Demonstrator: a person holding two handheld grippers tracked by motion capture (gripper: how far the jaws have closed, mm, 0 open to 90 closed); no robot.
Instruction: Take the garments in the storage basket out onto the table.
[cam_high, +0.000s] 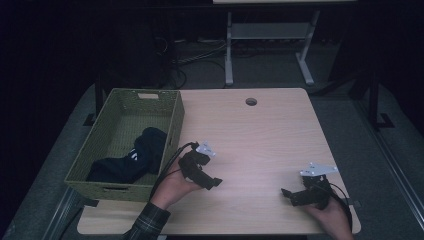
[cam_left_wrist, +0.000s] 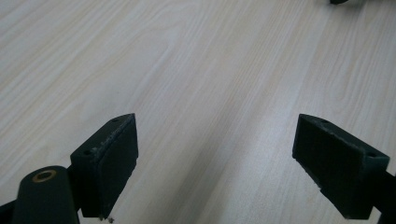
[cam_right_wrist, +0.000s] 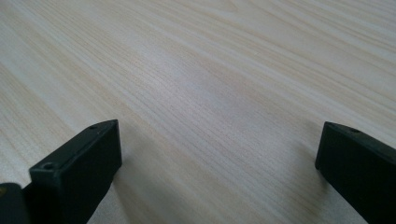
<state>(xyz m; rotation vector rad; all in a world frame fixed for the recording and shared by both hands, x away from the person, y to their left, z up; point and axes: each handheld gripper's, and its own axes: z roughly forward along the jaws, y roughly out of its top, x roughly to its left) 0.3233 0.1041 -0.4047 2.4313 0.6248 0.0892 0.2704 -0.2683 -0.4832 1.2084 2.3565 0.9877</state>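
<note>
Garment (cam_high: 135, 159): dark, crumpled, lodged in the near half of the basket (cam_high: 176, 116), long axis judged to run from the near-left corner up toward the right wall, one end raised against that wall, a small white mark seen mid-length; it is taken to have been put there for storage, nothing being gripped now. Basket: green, woven, rectangular, set on the left part of the table (cam_high: 260, 135), long side running away from the person. Left gripper (cam_high: 212, 182): held in the hand just beside the basket's near right corner, low over bare wood, jaws spread wide with nothing between them, pointed toward the right. Right gripper (cam_high: 286, 193): held near the table's right front edge, well apart from the basket, jaws likewise spread and empty, pointed left. Both are judged to be parked clear of the work
</note>
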